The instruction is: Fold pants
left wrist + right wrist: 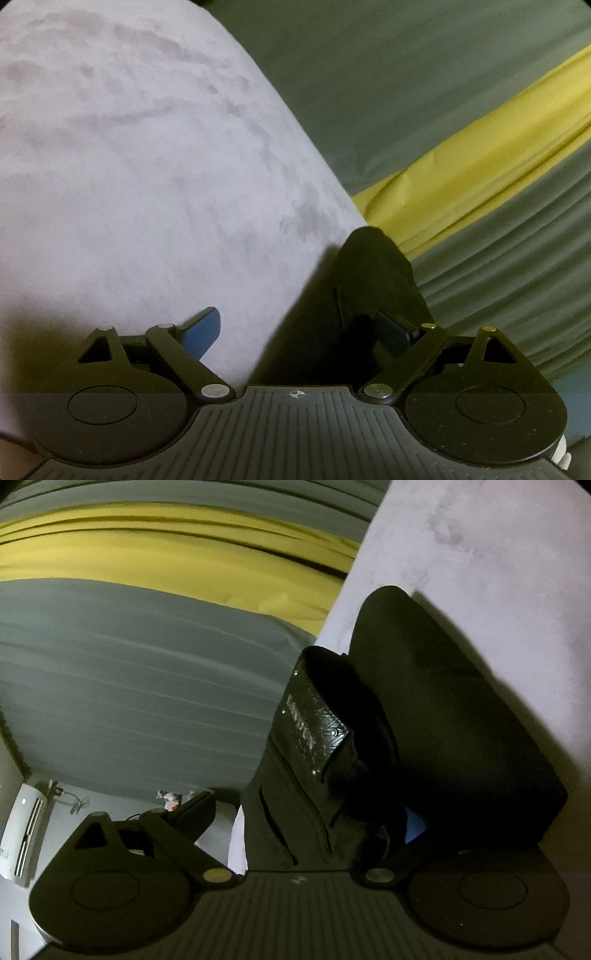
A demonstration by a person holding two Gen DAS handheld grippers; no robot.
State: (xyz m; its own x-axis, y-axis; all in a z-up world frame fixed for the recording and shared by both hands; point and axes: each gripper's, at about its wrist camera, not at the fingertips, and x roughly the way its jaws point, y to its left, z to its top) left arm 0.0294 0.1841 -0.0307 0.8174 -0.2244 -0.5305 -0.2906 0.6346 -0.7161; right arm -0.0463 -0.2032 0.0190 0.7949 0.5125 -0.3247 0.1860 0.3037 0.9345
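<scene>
On the pale surface (129, 166), both grippers (apparently spread) straddle black pants (424, 720).

Black pants (436, 716) are lying bunched on a pale lilac surface, at its edge, with a folded thick portion resting flat on it. A textured black patch with pale lettering is showing on a raised fold of the fabric, tilting up, and seam lines are running down the cloth below it. In the left wrist view only a dark rounded corner of the pants (373, 266) is showing at that edge.
</scene>
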